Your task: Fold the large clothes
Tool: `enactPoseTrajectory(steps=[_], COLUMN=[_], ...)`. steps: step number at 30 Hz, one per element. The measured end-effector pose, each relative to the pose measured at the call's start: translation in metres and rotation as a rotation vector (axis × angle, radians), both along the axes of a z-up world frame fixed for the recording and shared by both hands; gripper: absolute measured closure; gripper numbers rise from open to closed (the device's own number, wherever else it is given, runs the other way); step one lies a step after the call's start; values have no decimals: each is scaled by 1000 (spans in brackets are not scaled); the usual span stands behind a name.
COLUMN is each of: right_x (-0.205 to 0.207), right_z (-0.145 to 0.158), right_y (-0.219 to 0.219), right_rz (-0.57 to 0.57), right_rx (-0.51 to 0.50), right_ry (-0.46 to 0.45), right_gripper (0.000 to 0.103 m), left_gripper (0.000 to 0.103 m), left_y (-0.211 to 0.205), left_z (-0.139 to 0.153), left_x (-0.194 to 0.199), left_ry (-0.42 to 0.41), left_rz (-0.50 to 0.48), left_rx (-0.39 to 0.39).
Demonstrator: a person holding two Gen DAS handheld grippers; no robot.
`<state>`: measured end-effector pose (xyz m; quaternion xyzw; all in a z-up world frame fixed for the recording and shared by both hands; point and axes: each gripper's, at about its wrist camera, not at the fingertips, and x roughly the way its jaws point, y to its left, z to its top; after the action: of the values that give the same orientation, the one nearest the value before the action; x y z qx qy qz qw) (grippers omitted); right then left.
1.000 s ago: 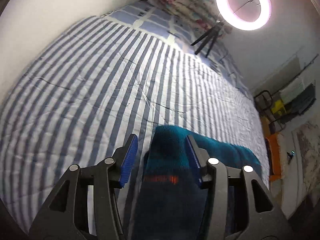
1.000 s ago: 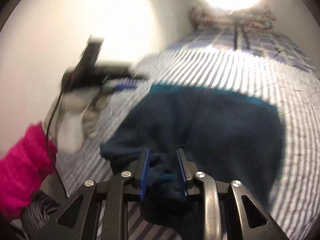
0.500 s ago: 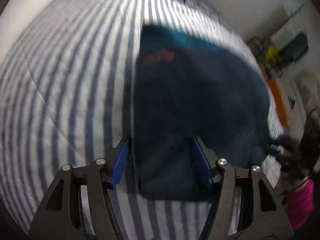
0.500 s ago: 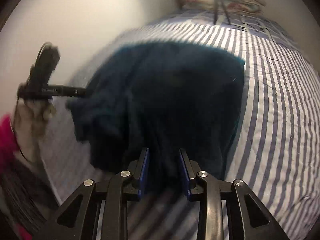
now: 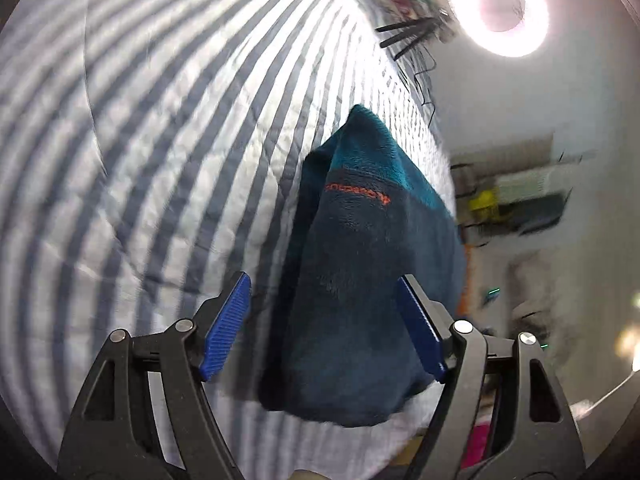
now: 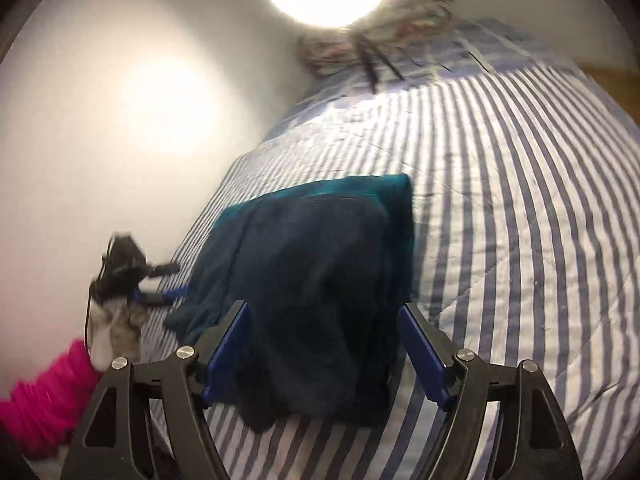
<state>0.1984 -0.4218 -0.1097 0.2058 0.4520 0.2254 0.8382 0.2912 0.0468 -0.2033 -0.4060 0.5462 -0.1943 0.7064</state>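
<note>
A dark blue fleece garment (image 5: 360, 280) with a teal top band and an orange logo lies folded on the striped bed cover (image 5: 160, 160). It also shows in the right wrist view (image 6: 320, 272) as a dark folded block. My left gripper (image 5: 324, 320) is open, its blue pads either side of the garment's near end without gripping it. My right gripper (image 6: 324, 348) is open too, its pads straddling the garment's near edge. The left gripper also shows in the right wrist view (image 6: 168, 280), held by a hand with a pink sleeve.
A lit ring light (image 5: 500, 8) on a tripod stands at the head of the bed beside a patterned pillow (image 6: 380, 36). A white wall (image 6: 120, 120) runs along one side of the bed. Shelving and clutter (image 5: 520, 200) lie past the other side.
Both grippers have let go of the garment and opened wide. The garment now lies folded on the bed, and both grippers have drawn back to its near end.
</note>
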Motion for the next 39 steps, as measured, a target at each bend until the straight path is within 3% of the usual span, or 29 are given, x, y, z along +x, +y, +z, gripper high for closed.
enactPoseTrajectory(steps=[9,16,22,29,35,36,37,39], right_x=[15,16,15,15,26,28,29,30], right_z=[-55,-74,-63,-69,-74,-74,-74,-73], right_y=[14,16,25,2,18,21,22,24], right_rz=[-15,-68,-59,-35,-25,-29,-30,-39], right_rx=[133,236,172,185,231,234,240,243], right_ry=[148,165,165,190,192,194,200,209], right_gripper=[24,24,26,25,26,30,37,48], left_gripper=[26,26,26,26,26,30,44,54], left_y=[-12,-32,-40,-20,-34,-39,-42,-49], left_z=[-16,-20,-12,-17,-18,-17,-16,-13], left_x=[16,28,31,29,34,36,36,36], left_ry=[25,0,-16,-11,-15,-19,-24,-26], left_rz=[-51,-73,-77,-74,-89,-89,-84,-82], left_rx=[-28,11,97,67,61,69,70,108])
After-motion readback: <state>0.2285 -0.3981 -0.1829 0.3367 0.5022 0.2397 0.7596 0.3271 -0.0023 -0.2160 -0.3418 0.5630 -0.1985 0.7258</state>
